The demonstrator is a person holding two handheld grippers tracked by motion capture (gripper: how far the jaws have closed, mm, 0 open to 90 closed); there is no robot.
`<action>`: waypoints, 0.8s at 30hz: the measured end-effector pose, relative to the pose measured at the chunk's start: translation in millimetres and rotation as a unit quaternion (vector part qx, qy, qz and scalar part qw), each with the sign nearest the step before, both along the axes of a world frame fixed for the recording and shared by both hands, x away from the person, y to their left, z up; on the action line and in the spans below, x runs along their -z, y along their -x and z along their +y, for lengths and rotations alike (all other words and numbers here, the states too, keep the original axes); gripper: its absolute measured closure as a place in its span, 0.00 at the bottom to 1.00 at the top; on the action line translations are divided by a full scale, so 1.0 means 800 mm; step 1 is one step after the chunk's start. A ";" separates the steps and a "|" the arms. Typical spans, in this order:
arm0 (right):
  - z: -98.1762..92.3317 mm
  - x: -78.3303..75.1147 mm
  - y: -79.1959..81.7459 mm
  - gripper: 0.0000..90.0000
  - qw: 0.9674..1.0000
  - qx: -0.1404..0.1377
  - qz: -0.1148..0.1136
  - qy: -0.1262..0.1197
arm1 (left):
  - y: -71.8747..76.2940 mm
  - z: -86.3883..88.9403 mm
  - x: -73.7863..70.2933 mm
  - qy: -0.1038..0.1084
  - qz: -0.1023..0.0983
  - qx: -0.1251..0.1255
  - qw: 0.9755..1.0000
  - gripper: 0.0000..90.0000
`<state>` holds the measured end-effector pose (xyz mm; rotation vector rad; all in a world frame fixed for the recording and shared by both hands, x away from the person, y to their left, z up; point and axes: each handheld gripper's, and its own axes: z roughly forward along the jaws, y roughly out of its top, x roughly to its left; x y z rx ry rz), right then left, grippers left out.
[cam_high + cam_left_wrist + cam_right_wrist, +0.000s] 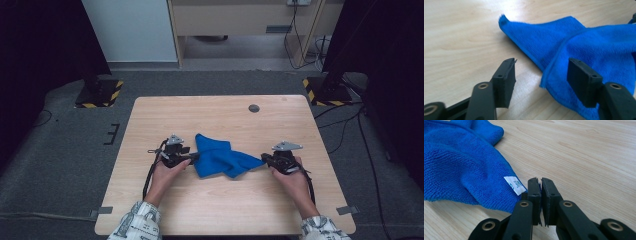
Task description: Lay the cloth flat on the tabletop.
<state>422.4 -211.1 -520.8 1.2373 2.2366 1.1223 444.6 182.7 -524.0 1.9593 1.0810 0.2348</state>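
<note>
From above, my forearms come in from six o'clock; my left gripper [192, 157] sits at the nine o'clock edge of the blue microfibre cloth [220, 157], my right gripper [263, 159] at its three o'clock corner, mid-worktop [225, 210]. My sleeves are cut off by the frame.

Along my left gripper [541, 80], the jaws stand spread, a folded cloth [584, 50] edge lying between them, unpinched.

Along my right gripper [540, 195], the jaws are pressed together on the cloth [461, 170] corner beside its white label [515, 185]; the pinched bit is nearly hidden.
</note>
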 end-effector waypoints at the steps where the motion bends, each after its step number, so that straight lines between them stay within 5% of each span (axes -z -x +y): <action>1: 0.000 0.000 0.000 0.96 1.000 0.001 0.001 -0.001 | 0.000 -0.001 0.001 -0.003 0.002 0.003 1.000 0.44; 5: 0.000 0.000 0.001 0.96 1.000 0.002 0.000 -0.001 | 0.002 -0.004 0.005 -0.001 0.009 0.002 1.000 0.53; 7: 0.000 0.000 0.001 0.96 1.000 0.002 0.000 -0.003 | 0.005 -0.006 0.004 0.012 0.005 0.006 1.000 0.65; 14: -0.001 0.001 0.001 0.96 1.000 0.006 0.001 -0.007 | 0.012 -0.014 0.002 0.002 -0.009 0.032 0.999 0.96; 24: -0.008 0.001 0.000 0.96 1.000 0.016 -0.004 -0.012 | 0.019 -0.016 -0.010 -0.001 -0.032 0.025 0.999 0.98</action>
